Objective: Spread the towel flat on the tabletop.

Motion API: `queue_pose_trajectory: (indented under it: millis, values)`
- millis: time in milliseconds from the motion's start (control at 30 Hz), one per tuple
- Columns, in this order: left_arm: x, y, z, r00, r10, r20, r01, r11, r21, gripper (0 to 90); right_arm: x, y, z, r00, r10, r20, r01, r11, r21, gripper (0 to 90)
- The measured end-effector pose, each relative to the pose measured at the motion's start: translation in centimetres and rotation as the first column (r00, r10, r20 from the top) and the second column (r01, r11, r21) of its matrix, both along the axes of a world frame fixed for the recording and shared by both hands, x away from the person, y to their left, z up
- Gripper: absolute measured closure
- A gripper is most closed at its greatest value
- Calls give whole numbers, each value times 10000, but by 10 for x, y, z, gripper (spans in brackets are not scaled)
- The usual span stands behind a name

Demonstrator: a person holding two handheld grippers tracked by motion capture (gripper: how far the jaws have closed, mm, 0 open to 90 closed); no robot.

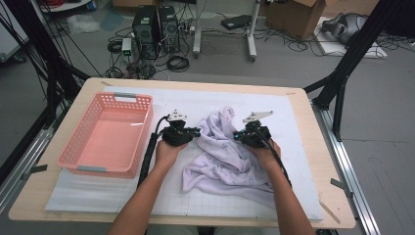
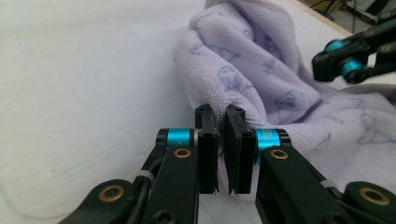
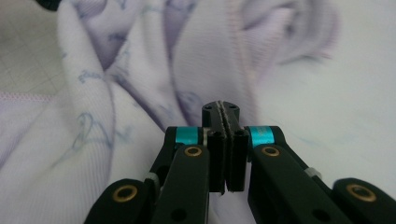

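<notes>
A lavender printed towel [image 1: 222, 156] lies crumpled in the middle of the white gridded mat [image 1: 274, 208]. My left gripper [image 1: 196, 131] is at the towel's left edge, and in the left gripper view its jaws [image 2: 219, 112] are shut on a thick fold of the towel [image 2: 243, 70]. My right gripper [image 1: 236, 135] rests on the towel's upper right part. In the right gripper view its jaws [image 3: 221, 107] are pressed together on a thin hem of the towel [image 3: 93, 140] that runs up from the tips. The right gripper [image 2: 327, 63] also shows at the far right of the left gripper view.
A pink plastic basket [image 1: 66, 159] with nothing in it stands on the left of the table. The wooden table edge [image 1: 318, 147] runs close along the mat's right side. Black frame posts, computers and cables lie on the floor beyond.
</notes>
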State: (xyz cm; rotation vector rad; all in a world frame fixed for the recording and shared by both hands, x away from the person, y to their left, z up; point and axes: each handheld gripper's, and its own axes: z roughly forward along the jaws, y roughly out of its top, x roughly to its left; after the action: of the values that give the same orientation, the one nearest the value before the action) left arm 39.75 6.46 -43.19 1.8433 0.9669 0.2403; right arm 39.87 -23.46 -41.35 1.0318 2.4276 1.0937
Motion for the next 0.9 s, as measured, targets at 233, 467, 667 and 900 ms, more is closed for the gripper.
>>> queue_pose_trajectory:
  millis: [233,467,667,900]
  values:
    - [-4,-14,-1,9995,-248,194,254,9992,-315,815,-20,-62,20,9899,-1306,552,1291,9912,299,799]
    - [-4,-12,0,9995,-285,103,287,9993,-227,820,4,-12,-9,9998,-50,211,48,9999,109,497]
    - [-4,-11,0,9991,-400,151,405,9988,-284,820,13,9,-22,9977,590,-326,-596,9981,-173,848]
    - [-8,-19,1,9967,-746,322,770,9938,-806,634,-20,-35,27,9910,-928,962,894,9952,393,858]
